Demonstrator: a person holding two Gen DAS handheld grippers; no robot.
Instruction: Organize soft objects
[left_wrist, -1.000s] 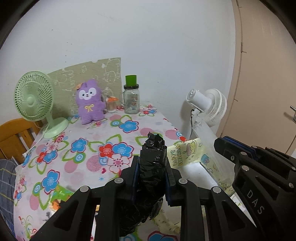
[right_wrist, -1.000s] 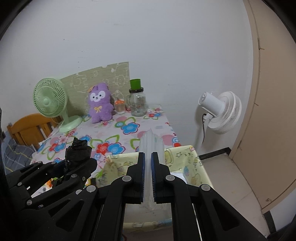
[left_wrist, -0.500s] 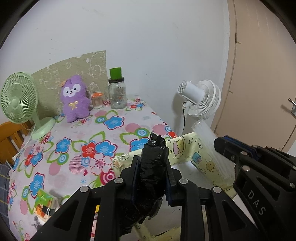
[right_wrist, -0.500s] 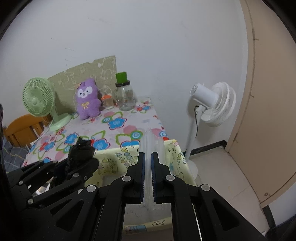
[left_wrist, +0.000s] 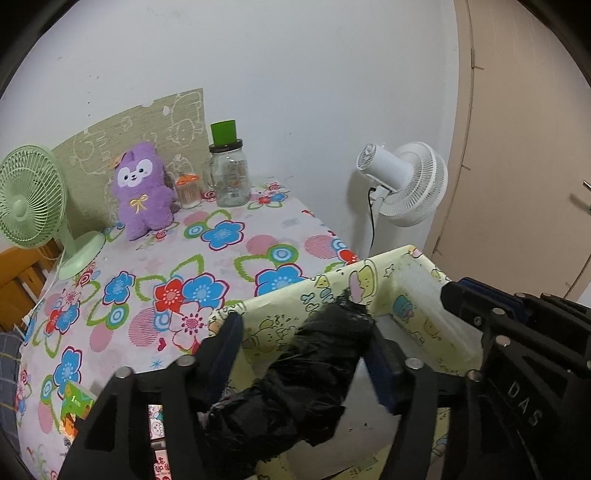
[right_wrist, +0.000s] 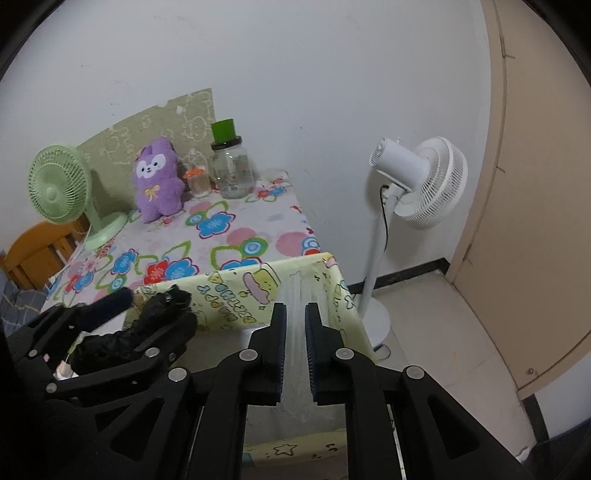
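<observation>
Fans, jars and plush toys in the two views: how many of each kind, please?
Fans: 2 (round green desk fan, white standing fan)
Jars: 2 (clear glass jar with green cap, small orange-lidded jar)
Plush toys: 1 (purple plush animal)
Total: 5

Two sets of matte black plastic tongs: left tongs, right tongs. Angular ribbed arms studded with round silver screws. Dark blue pads lining the fingertips. White "DAS" lettering on one outer flank.
</observation>
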